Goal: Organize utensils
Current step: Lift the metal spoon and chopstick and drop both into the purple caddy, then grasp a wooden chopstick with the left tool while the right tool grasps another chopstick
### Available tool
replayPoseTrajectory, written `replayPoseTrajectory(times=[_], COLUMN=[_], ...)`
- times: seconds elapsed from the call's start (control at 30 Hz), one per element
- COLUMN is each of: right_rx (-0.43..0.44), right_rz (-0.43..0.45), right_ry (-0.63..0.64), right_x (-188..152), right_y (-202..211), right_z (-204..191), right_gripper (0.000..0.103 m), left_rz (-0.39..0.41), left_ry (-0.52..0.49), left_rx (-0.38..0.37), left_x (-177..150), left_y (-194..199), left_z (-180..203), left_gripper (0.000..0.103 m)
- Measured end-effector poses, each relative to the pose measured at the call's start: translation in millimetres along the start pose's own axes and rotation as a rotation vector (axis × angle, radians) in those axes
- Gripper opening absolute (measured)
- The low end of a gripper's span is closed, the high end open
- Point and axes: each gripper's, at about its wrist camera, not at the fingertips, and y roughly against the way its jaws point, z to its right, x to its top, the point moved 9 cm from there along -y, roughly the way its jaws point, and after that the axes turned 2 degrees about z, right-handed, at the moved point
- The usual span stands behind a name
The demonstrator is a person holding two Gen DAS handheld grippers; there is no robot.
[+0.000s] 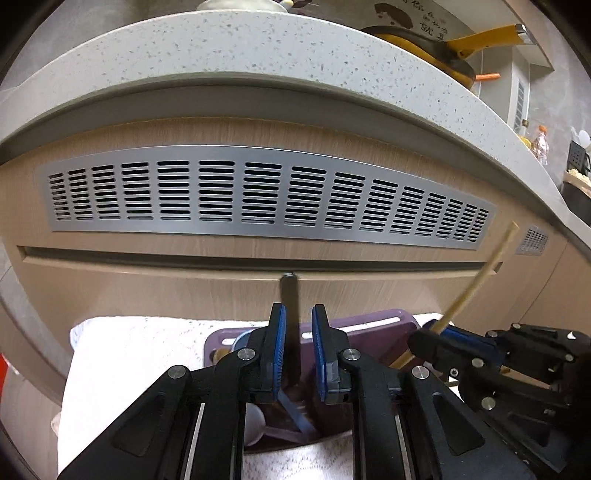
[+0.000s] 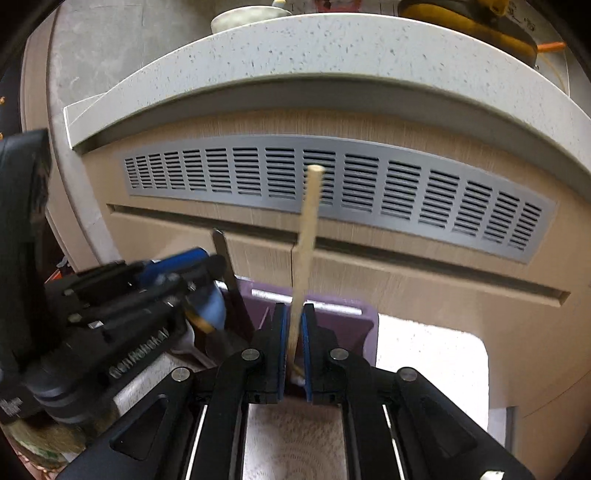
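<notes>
A purple utensil holder (image 1: 369, 325) stands on a white towel (image 1: 122, 354) in front of the cabinet. My left gripper (image 1: 298, 314) is open, its blue pads either side of a dark upright handle (image 1: 289, 295) that rises from the holder. My right gripper (image 2: 293, 310) is shut on a pale wooden chopstick (image 2: 309, 221) that points up over the holder (image 2: 332, 321). The chopstick (image 1: 476, 284) and right gripper (image 1: 436, 338) also show in the left wrist view. The left gripper (image 2: 207, 264) shows at left in the right wrist view. A white spoon (image 1: 255, 424) lies in the holder.
A wooden cabinet front with a grey vent grille (image 1: 258, 195) is close behind. A speckled countertop (image 1: 221, 48) overhangs it, with a yellow-handled pan (image 1: 443, 48) and a bowl (image 2: 247, 16) on top.
</notes>
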Motion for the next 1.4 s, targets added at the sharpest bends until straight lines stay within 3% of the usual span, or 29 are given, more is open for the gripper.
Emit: replayPoseTrajectory(times=[0.07, 0.17, 0.3, 0.37, 0.43, 0.57, 0.73, 0.87, 1.13, 1.2, 1.27, 1.3, 1.37, 1.4], right_rx=[-0.006, -0.019, -0.042, -0.064, -0.085, -0.121, -0.142, -0.115, -0.077, -0.089, -0.069, -0.053, 0.011, 0.020], right_rz=[0.010, 0.044, 0.081, 0.100, 0.119, 0.141, 0.068, -0.029, -0.115, -0.123, -0.162, -0.177, -0.227, -0.239], right_ry=[0.002, 0.012, 0.014, 0.016, 0.024, 0.051, 0.067, 0.055, 0.052, 0.071, 0.083, 0.075, 0.043, 0.039], right_x=[-6, -8, -12, -17, -27, -55, -108, -143, -191, -198, -208, -211, -220, -225], right_y=[9, 30, 63, 80, 97, 118, 116, 105, 100, 99, 95, 94, 89, 88], right_z=[1, 3, 12, 17, 21, 22, 26, 23, 9, 7, 4, 3, 1, 1], right_gripper=[0.030, 0.044, 0.051, 0.066, 0.079, 0.102, 0.102, 0.102, 0.101, 0.092, 0.061, 0.054, 0.027, 0.022], left_rz=[0.002, 0.001, -0.013, -0.024, -0.047, -0.144, -0.317, -0.400, -0.580, -0.604, -0.599, -0.598, -0.598, -0.594], left_ry=[-0.005, -0.005, 0.015, 0.017, 0.009, 0.002, 0.034, 0.099, 0.245, 0.255, 0.236, 0.230, 0.224, 0.216], left_rx=[0.009, 0.038, 0.060, 0.072, 0.092, 0.111, 0.124, 0.138, 0.001, -0.038, -0.047, -0.048, -0.053, -0.050], left_x=[0, 0, -4, -13, -26, -76, -155, -194, -254, -260, -258, -256, -253, -251], left_y=[8, 24, 50, 64, 78, 101, 123, 144, 162, 158, 152, 150, 140, 135], left_z=[0, -2, -8, -12, -17, -28, -51, -68, -54, -42, -31, -26, -16, -11], left_gripper=[0.021, 0.025, 0.031, 0.038, 0.043, 0.044, 0.044, 0.044, 0.044, 0.044, 0.044, 0.044, 0.044, 0.044])
